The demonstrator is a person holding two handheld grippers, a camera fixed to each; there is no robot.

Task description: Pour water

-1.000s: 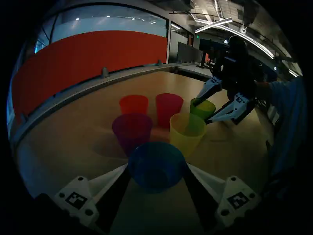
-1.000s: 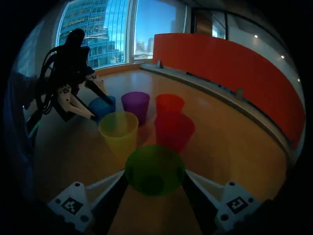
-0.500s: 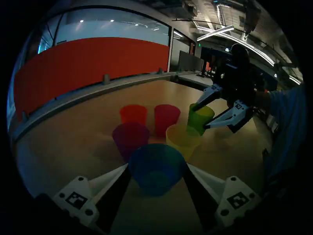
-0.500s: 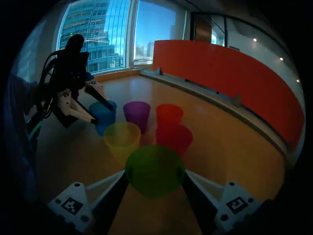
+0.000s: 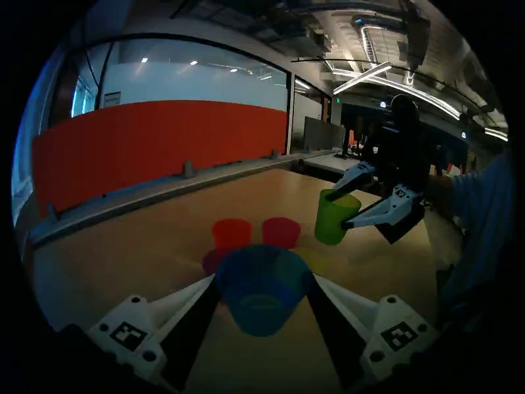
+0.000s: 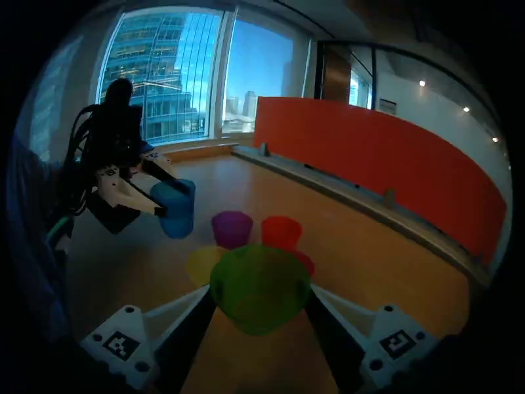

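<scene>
While both cups hang off the tabletop [image 5: 131,249], the step looks like the carry, with pouring not yet begun. Left gripper [image 5: 262,284] jaws clamp the blue cup [image 5: 262,308]. Right gripper [image 6: 260,289] jaws clamp the green cup [image 6: 259,308]. Each cup is held higher than the purple cup [image 6: 231,228]. Next, one rim must tilt over the other.

Left tool [image 5: 262,284] clamps blue cup [image 5: 262,305] upright, a finger on each side. Right tool [image 5: 337,210], farther off at right, grips green cup [image 5: 330,226], which looks lifted off the bench [image 5: 131,262]. Behind blue cup: orange cup [image 5: 231,233] and red cup [image 5: 281,231] side by side. Purple cup [image 5: 210,260] and yellow cup [image 5: 317,260] mostly hidden.
</scene>
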